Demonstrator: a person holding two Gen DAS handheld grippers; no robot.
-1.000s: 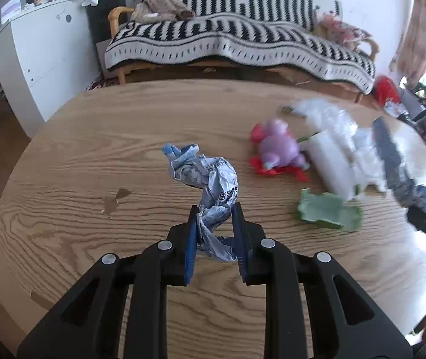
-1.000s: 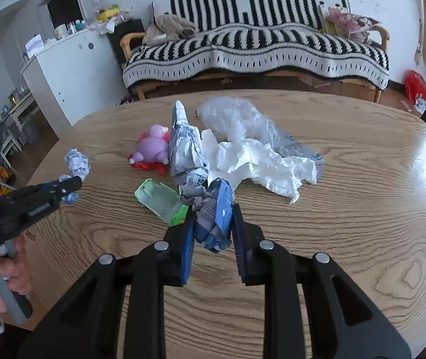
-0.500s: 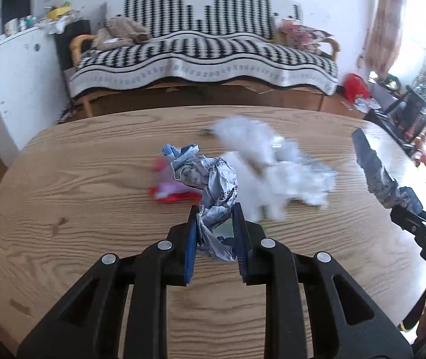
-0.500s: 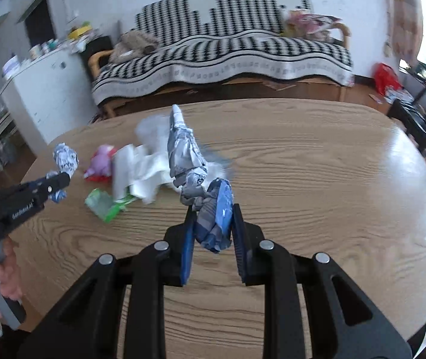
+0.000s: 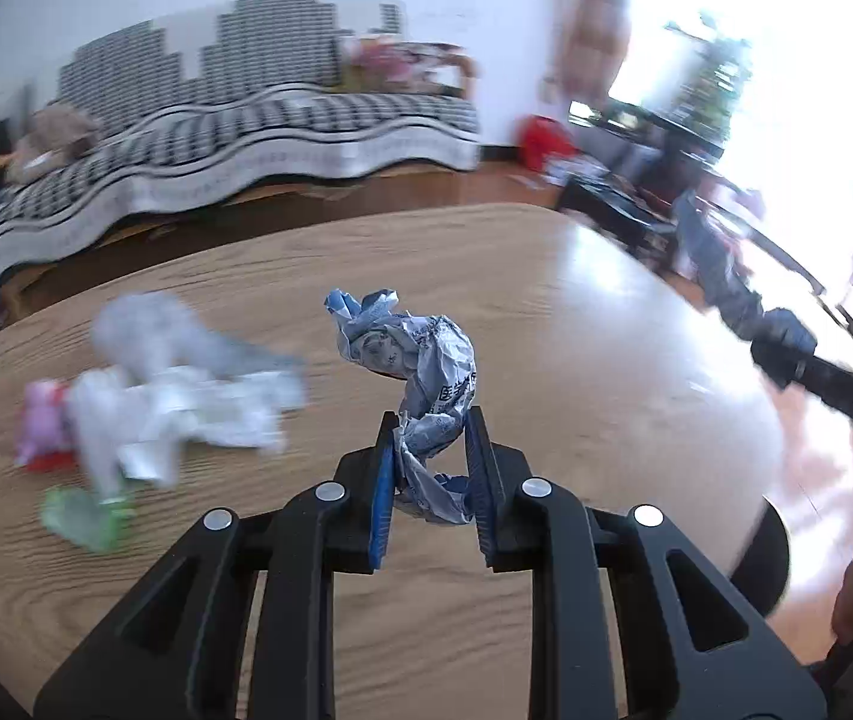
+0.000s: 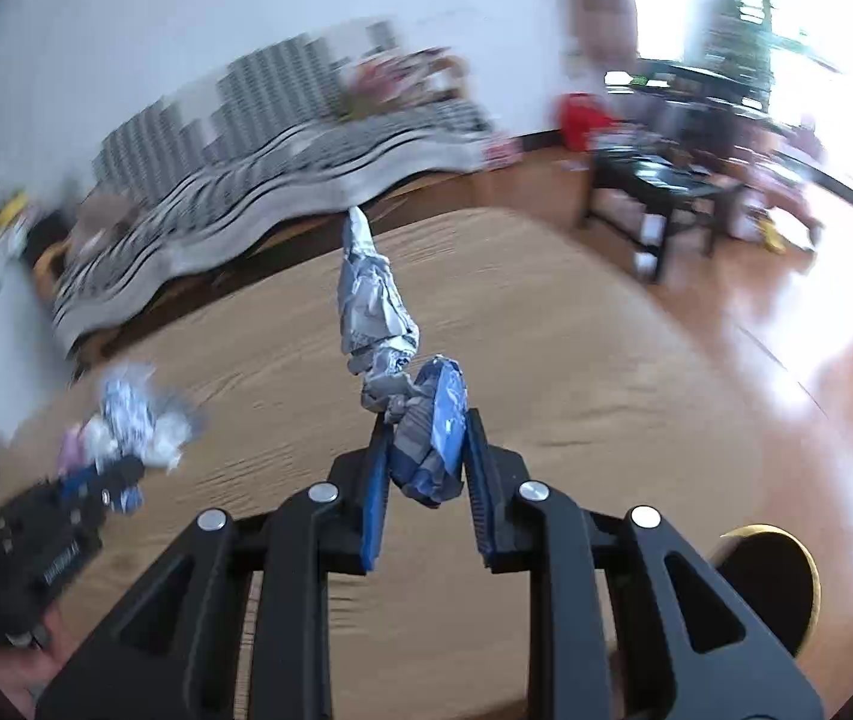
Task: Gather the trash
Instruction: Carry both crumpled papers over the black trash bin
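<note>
Carrying: left gripper [image 5: 429,474] clamps wrapper [image 5: 420,372], right gripper [image 6: 423,471] clamps packet [image 6: 375,312]; dark bin [image 6: 768,582] lower right, nearer right.

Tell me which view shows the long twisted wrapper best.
The right wrist view: the long twisted wrapper stands sharp and central, pinched in the right gripper. The left wrist view shows it only small and blurred at the right edge.
</note>
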